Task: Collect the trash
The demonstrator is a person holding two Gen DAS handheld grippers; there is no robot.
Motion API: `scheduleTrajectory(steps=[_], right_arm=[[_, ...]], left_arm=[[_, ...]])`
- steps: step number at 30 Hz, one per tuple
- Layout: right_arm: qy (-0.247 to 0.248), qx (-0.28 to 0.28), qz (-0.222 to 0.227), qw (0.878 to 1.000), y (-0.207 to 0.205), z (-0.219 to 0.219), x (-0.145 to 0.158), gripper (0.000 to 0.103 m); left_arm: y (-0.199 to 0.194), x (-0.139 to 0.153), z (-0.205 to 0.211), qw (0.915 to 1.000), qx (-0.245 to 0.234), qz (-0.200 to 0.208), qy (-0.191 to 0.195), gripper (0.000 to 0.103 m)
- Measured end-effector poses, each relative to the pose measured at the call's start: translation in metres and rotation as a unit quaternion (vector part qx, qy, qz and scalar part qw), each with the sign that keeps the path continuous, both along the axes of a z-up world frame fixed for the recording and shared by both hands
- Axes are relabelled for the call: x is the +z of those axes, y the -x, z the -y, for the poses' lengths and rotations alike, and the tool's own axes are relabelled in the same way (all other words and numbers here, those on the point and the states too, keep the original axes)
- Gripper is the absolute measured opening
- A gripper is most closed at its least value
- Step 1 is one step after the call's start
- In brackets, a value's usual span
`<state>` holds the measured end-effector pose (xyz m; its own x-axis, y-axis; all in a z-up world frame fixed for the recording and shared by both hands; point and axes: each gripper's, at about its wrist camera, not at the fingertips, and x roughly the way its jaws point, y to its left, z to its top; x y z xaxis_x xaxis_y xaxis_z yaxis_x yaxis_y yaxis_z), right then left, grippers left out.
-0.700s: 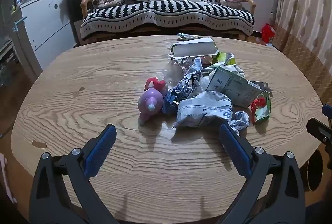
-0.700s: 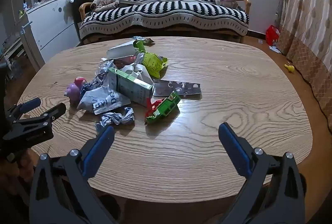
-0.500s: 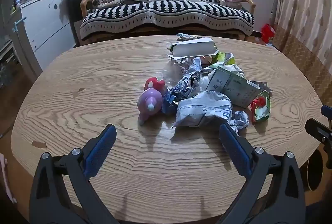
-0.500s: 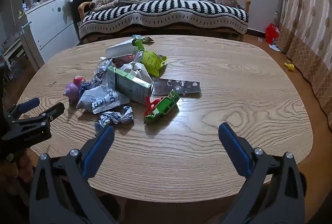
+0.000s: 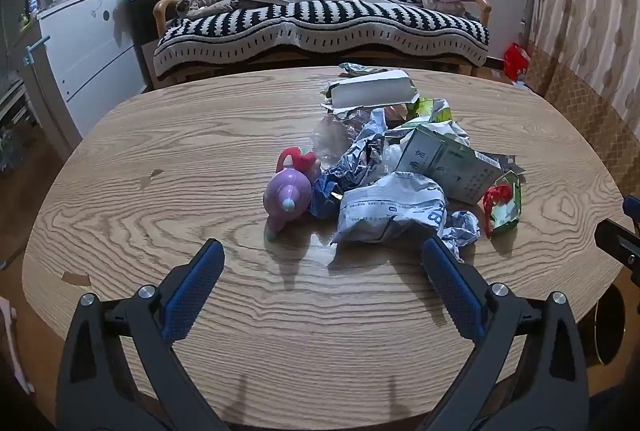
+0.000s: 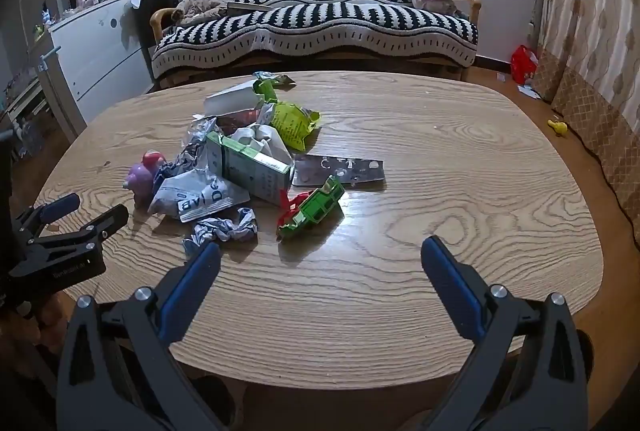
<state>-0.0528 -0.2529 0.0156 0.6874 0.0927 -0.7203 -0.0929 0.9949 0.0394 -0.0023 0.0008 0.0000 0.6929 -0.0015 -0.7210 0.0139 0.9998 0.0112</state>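
We are holding our left gripper (image 5: pixel 320 255) and right gripper (image 6: pixel 320 251) with fingers spread wide, grasping nothing, while the trash pile (image 5: pixel 400 167) is lying mid-desk (image 5: pixel 160 159) just beyond them.

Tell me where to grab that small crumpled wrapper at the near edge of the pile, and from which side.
Take the small crumpled wrapper across its bunched middle, coming from above and the near side with the open right gripper. It lies low and apart from the white pouch, with bare table in front, so the fingers can straddle it without snagging its neighbours.
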Motion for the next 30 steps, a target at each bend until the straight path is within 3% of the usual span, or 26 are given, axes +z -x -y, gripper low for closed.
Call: scheduleTrajectory(steps=[30], right_arm=[[-0.001,-0.001,0.001,1.000,0.0004,0.0002,0.0002,0.097]], left_arm=[[-0.0003,-0.0027,0.0040,1.0000,-0.001,0.000,-0.003,0.097]])
